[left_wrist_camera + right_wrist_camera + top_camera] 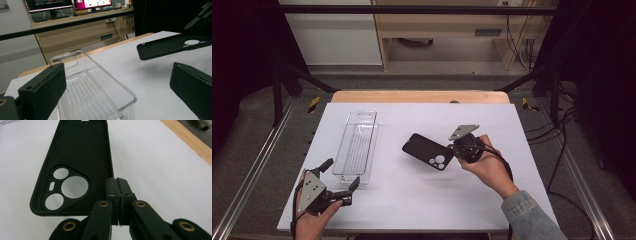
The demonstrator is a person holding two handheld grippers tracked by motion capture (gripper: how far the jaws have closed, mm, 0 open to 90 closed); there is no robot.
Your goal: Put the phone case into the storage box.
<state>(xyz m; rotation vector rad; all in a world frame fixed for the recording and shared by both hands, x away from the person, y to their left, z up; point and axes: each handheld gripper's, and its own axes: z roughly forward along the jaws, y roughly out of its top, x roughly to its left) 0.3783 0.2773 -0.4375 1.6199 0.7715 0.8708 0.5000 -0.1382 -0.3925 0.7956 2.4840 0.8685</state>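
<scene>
Two tools in play. My right tool (117,185) is clenched on the side edge of the black phone case (75,167), which I hold clear above the white bench (412,200), right of the clear tray (357,147). My left tool (341,176) waits released at the tray's near end. I judge this the carry step; next I must swing the case over the tray and lower it in level.

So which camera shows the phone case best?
The right gripper view: the case is close, camera holes clear. The high view shows it small, the left gripper view edge-on.
</scene>
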